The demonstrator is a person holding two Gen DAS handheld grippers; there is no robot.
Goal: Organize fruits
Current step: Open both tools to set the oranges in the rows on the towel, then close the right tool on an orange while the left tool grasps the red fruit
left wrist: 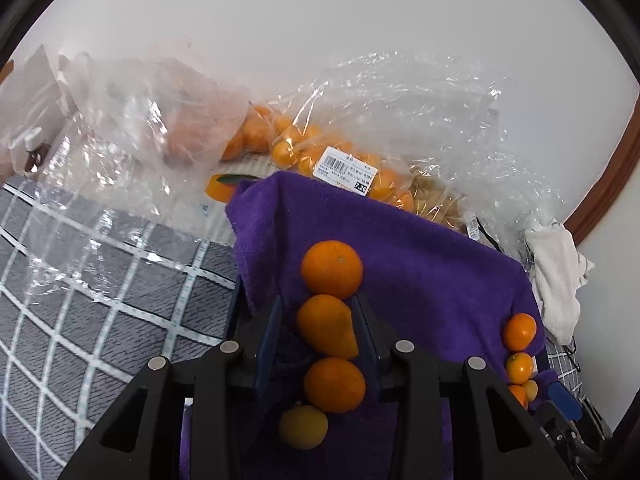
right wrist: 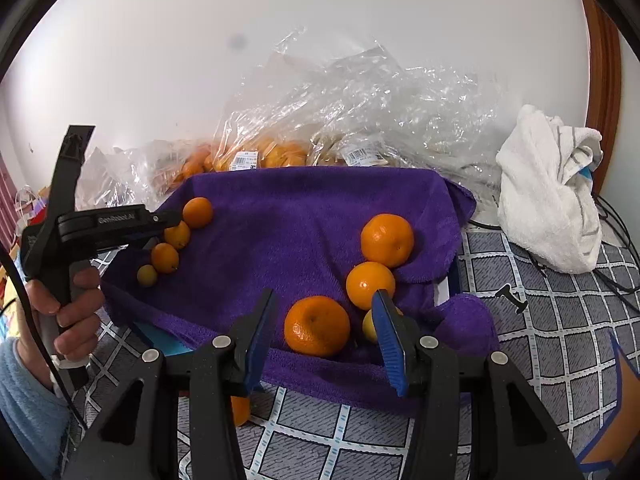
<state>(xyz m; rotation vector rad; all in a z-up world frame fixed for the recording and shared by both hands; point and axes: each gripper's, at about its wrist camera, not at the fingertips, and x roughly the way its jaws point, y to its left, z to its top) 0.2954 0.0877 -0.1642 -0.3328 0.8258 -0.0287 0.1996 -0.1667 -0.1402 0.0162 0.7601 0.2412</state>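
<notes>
A purple towel point(left wrist: 420, 264) point(right wrist: 300, 208) carries two rows of small oranges. My left gripper point(left wrist: 317, 299) point(right wrist: 172, 218) is shut on the second orange point(left wrist: 324, 326) of the left row, which rests on the towel between a bigger orange point(left wrist: 332, 268) and a third one point(left wrist: 334, 384); a yellowish fruit point(left wrist: 303, 426) ends that row. My right gripper point(right wrist: 323, 293) stands open around an orange point(right wrist: 317, 326) lying on the towel, with a gap on either side. Two more oranges point(right wrist: 387, 240) and a yellow fruit point(right wrist: 369, 326) lie beside it.
Clear plastic bags of oranges point(left wrist: 320, 148) point(right wrist: 276, 156) crowd the wall behind the towel. A crumpled white cloth point(right wrist: 552, 192) and dark cables lie at the right. The grey grid-patterned cover point(left wrist: 100, 280) surrounds the towel. One orange point(right wrist: 240, 410) lies off the towel's near edge.
</notes>
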